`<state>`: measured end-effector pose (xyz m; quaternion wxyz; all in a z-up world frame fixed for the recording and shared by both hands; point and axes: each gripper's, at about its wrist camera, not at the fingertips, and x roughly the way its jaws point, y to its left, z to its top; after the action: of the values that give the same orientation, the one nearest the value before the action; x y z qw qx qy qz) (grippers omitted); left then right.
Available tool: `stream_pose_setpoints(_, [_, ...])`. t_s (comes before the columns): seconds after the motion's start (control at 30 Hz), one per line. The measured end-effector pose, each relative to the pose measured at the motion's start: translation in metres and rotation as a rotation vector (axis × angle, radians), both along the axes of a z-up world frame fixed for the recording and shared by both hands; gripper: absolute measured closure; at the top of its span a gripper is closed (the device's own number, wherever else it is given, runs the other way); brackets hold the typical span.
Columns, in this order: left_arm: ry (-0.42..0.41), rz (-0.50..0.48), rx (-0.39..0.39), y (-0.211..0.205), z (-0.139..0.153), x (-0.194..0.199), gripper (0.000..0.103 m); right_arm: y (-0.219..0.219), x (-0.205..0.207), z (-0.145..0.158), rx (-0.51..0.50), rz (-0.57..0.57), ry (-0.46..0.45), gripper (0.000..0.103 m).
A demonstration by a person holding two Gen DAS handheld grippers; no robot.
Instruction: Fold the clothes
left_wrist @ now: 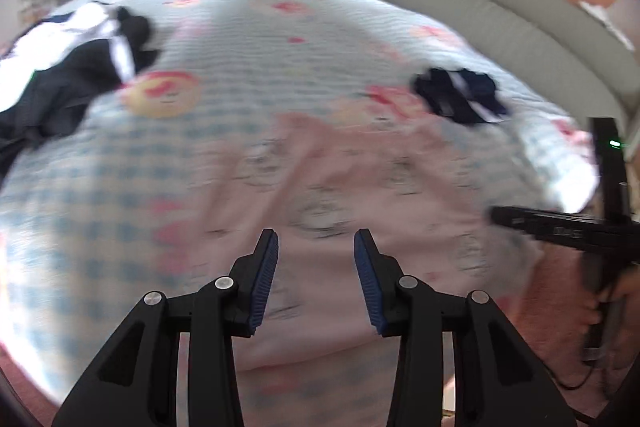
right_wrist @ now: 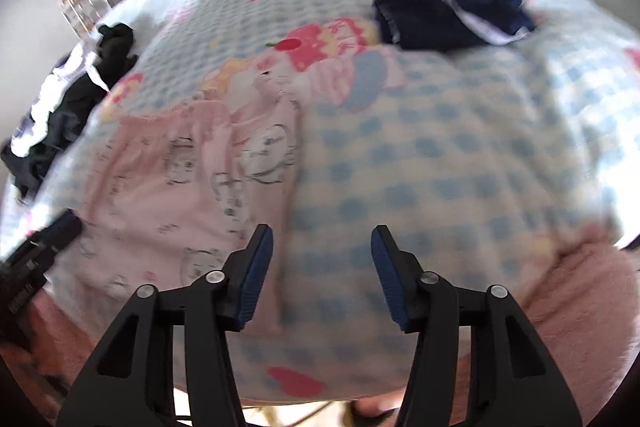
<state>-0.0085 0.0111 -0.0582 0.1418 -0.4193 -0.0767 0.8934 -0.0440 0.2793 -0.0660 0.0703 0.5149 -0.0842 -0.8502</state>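
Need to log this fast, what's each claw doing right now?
Left claw: open, empty, over the pink garment.
Right claw: open, empty, over the checked blanket.

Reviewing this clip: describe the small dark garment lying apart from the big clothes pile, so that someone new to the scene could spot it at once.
Start from the bed's blue-checked cartoon quilt. Near the padded grey headboard, beyond the spread pink garment, lies the small navy bundle. Its compact shape and thin white trim set it apart from the larger black-and-white pile sprawled at the quilt's opposite edge.
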Motion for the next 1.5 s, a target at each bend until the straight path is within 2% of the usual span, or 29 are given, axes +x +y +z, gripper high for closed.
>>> stream_pose_setpoints(0.1, [-0.112, 0.026, -0.045, 0.007, -0.025, -0.013, 0.062, -0.003, -0.001, -0.008, -0.135, 0.059, -0.05, 0.05])
stream_pose_setpoints(0.17, [-0.119, 0.034, -0.102, 0.007, -0.033, -0.01, 0.064, -0.006, 0.002, -0.011, -0.189, 0.092, -0.07, 0.049])
stream_pose_setpoints(0.23, [-0.092, 0.031, -0.201, 0.011, -0.035, -0.005, 0.063, -0.013, 0.002, -0.014, -0.029, 0.073, -0.056, 0.049])
stream_pose_setpoints(0.27, [-0.071, 0.028, -0.258, 0.014, -0.035, -0.002, 0.063, -0.017, 0.0, -0.017, 0.025, 0.063, -0.055, 0.048])
stream_pose_setpoints(0.3, [-0.062, 0.035, -0.271, 0.013, -0.033, 0.0, 0.063, -0.019, -0.004, -0.02, 0.032, 0.058, -0.062, 0.048])
stream_pose_setpoints(0.37, [-0.069, 0.07, -0.183, 0.004, -0.027, 0.001, 0.064, -0.019, -0.011, -0.024, -0.023, 0.045, -0.076, 0.046])
stream_pose_setpoints(0.43, [-0.062, 0.069, -0.055, -0.008, -0.021, 0.005, 0.063, -0.021, -0.016, -0.026, -0.066, 0.079, -0.077, 0.05])
stream_pose_setpoints(0.47, [-0.052, 0.057, -0.002, -0.011, -0.018, 0.008, 0.063, -0.023, -0.017, -0.024, -0.078, 0.099, -0.067, 0.061])
stream_pose_setpoints(0.57, [-0.055, 0.015, 0.158, -0.011, -0.014, 0.004, 0.063, -0.03, -0.015, -0.009, -0.128, 0.161, -0.015, 0.074])
stream_pose_setpoints(0.6, [-0.071, -0.001, 0.203, -0.008, -0.012, -0.002, 0.063, -0.032, -0.013, -0.004, -0.161, 0.186, -0.002, 0.083])
stream_pose_setpoints(0.67, [-0.088, -0.034, 0.263, 0.003, -0.006, -0.011, 0.063, -0.035, -0.01, 0.004, -0.206, 0.209, 0.022, 0.083])
stream_pose_setpoints(0.73, [-0.083, -0.092, 0.238, 0.027, 0.007, -0.013, 0.054, -0.035, -0.004, 0.009, -0.224, 0.209, 0.043, 0.082])
stream_pose_setpoints(0.8, [-0.07, -0.152, 0.19, 0.05, 0.014, -0.016, 0.054, -0.025, -0.001, 0.007, -0.268, 0.182, 0.033, 0.08])
stream_pose_setpoints(0.83, [-0.072, -0.179, 0.191, 0.058, 0.016, -0.018, 0.054, -0.018, 0.001, 0.007, -0.245, 0.142, 0.03, 0.077])
stream_pose_setpoints(0.9, [-0.099, -0.21, 0.208, 0.071, 0.014, -0.023, 0.054, -0.005, 0.005, 0.009, -0.114, 0.039, 0.037, 0.065])
stream_pose_setpoints(0.97, [-0.131, -0.228, 0.192, 0.087, 0.008, -0.031, 0.054, 0.012, 0.008, 0.012, -0.023, -0.06, 0.046, 0.064])
stream_pose_setpoints(1.07, [-0.189, -0.26, 0.145, 0.117, -0.006, -0.039, 0.054, 0.036, 0.01, 0.016, -0.068, -0.118, 0.049, 0.063])
stream_pose_setpoints(1.13, [-0.241, -0.27, 0.08, 0.139, -0.016, -0.044, 0.042, 0.046, 0.01, 0.014, -0.083, -0.135, 0.038, 0.063])
stream_pose_setpoints(1.2, [-0.252, -0.259, 0.011, 0.152, -0.023, -0.045, 0.041, 0.051, 0.01, 0.011, -0.106, -0.141, 0.021, 0.063])
stream_pose_setpoints(1.23, [-0.237, -0.256, -0.008, 0.156, -0.024, -0.044, 0.045, 0.052, 0.01, 0.01, -0.117, -0.142, 0.012, 0.063])
stream_pose_setpoints(1.27, [-0.223, -0.246, -0.025, 0.156, -0.025, -0.042, 0.053, 0.054, 0.01, 0.008, -0.129, -0.144, 0.003, 0.063])
stream_pose_setpoints(1.3, [-0.208, -0.229, -0.041, 0.154, -0.025, -0.041, 0.072, 0.054, 0.01, 0.006, -0.136, -0.139, -0.004, 0.062])
stream_pose_setpoints(1.33, [-0.203, -0.214, -0.023, 0.148, -0.024, -0.041, 0.081, 0.054, 0.009, 0.004, -0.138, -0.13, -0.008, 0.061])
stream_pose_setpoints(1.37, [-0.209, -0.199, 0.036, 0.136, -0.022, -0.042, 0.087, 0.052, 0.008, 0.002, -0.14, -0.119, -0.016, 0.06])
stream_pose_setpoints(1.43, [-0.215, -0.173, 0.147, 0.115, -0.016, -0.044, 0.09, 0.044, 0.006, 0.0, -0.138, -0.091, -0.034, 0.06])
stream_pose_setpoints(1.5, [-0.177, -0.14, 0.23, 0.089, -0.001, -0.038, 0.09, 0.031, 0.001, -0.002, -0.117, -0.043, -0.042, 0.06])
